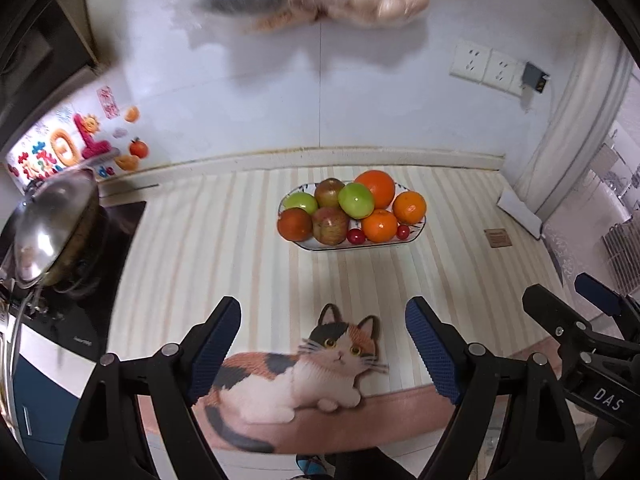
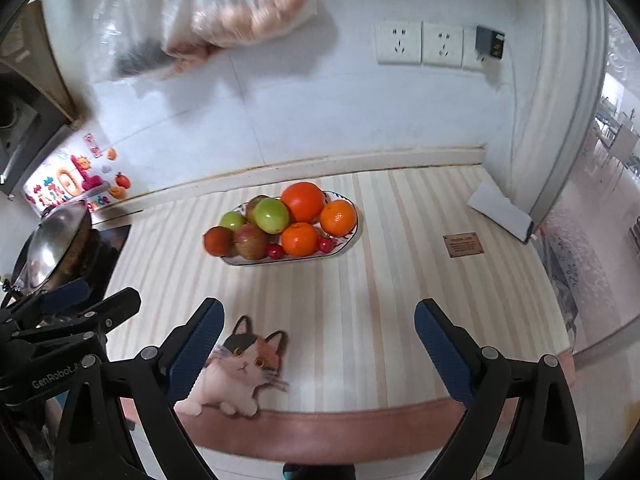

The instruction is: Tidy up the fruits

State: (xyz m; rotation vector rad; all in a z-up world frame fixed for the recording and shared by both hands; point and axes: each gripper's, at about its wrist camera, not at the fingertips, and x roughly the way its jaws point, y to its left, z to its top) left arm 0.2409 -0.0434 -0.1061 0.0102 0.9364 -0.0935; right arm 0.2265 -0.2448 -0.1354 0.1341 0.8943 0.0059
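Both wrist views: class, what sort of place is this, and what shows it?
Probably a home kitchen counter: a wok on a stove at the left, wall sockets, and a plate of fruit on a striped mat.

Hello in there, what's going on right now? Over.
Left gripper and right gripper open, empty, hovering. White oval fruit plate full, untouched. Striped mat between bare but for cat print.
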